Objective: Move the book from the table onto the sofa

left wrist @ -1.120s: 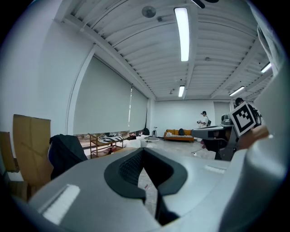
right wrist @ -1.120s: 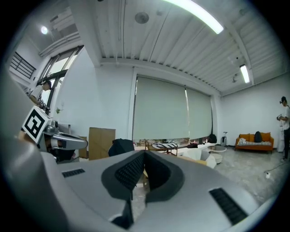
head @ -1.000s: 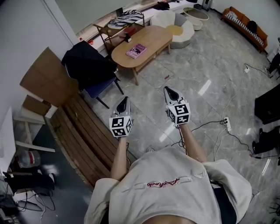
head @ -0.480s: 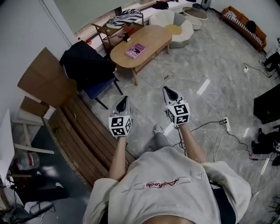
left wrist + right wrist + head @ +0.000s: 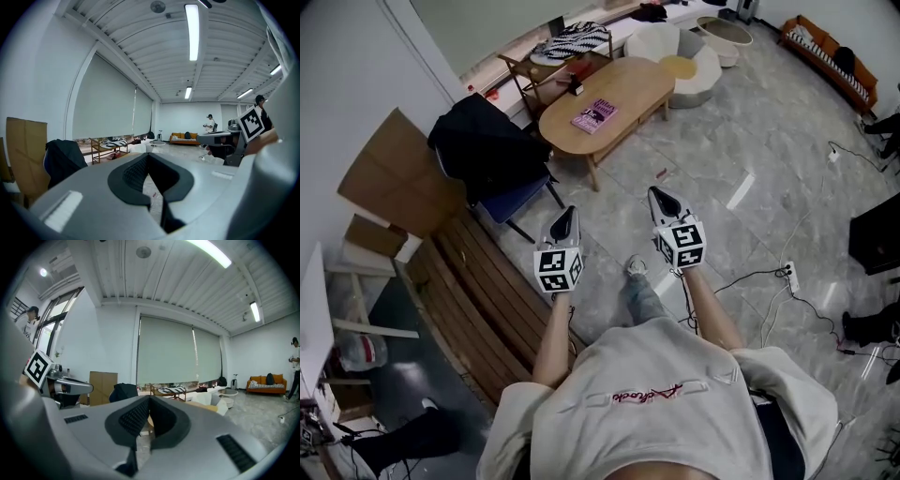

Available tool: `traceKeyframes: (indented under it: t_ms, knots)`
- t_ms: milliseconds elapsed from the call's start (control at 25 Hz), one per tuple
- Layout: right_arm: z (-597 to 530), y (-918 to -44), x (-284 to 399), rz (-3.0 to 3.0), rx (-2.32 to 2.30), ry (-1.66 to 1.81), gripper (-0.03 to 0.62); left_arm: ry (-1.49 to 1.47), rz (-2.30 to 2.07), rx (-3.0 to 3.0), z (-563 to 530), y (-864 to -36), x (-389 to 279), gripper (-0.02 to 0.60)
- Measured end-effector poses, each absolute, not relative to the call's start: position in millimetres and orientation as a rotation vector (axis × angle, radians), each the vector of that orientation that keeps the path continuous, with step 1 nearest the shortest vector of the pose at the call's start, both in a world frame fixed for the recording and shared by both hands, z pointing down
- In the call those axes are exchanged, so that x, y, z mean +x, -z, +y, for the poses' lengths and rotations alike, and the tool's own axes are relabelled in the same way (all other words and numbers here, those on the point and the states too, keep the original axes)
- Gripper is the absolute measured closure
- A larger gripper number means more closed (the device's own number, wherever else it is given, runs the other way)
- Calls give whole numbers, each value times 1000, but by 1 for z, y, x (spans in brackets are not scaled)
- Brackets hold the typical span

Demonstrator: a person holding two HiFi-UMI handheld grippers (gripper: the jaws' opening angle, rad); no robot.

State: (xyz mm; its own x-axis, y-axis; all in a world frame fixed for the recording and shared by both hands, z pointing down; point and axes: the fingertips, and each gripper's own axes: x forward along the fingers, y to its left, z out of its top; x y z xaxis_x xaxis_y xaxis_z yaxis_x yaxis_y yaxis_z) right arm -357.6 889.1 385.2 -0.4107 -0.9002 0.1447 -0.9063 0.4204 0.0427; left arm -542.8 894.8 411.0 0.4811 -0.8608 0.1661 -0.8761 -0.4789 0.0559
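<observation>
A pink book [image 5: 594, 115] lies on the oval wooden table [image 5: 623, 82] far ahead of me. Beyond the table stands a white sofa [image 5: 692, 70] with a yellow cushion; an orange sofa [image 5: 826, 50] stands along the far right wall. My left gripper [image 5: 565, 217] and right gripper [image 5: 662, 198] are held side by side above the grey floor, well short of the table. Both are shut and hold nothing. In the left gripper view the shut jaws of the left gripper [image 5: 149, 158] point down the room. The right gripper [image 5: 150, 401] points at the window wall.
A blue chair with a dark jacket [image 5: 487, 150] stands left of the table, beside cardboard [image 5: 394, 178] and a slatted wooden bench [image 5: 478, 291]. A wooden rack [image 5: 553, 61] stands behind the table. Cables and a power strip [image 5: 788, 273] lie at the right. Another person's leg [image 5: 403, 441] shows at the lower left.
I have stepped forward: my foot now shows on the floor between the grippers. The room has shifted slightly in the head view. Both grippers stay shut and empty.
</observation>
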Motion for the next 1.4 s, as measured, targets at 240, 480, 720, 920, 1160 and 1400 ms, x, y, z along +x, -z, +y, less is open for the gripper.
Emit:
traceKeyframes:
  t_ms: [240,480,720,920,1160,1400]
  knots:
    - [837,-386,-352,-2533,1606,-56,585,-173,-1530,2576,840,-413,-535,572]
    - [773,-381,-337,-2539,1603,-71,585,-182,-1534,2568,777,-408,-519,572]
    - [705,-375,-324,-2559,1592,-68,585,-167,-1568,2544,711,-402,-511,572]
    - [656,-376,-316,-2565,1571,-68,585,-170,-1578,2535,665,-401,-501,572]
    - [606,-379,-306,-2566,1558,-76,585,-170,-1581,2531,615,-403,-489,572]
    - [569,-381,-294,-2577,1551,-65,585,-166,-1594,2535,580,-405,-476,572]
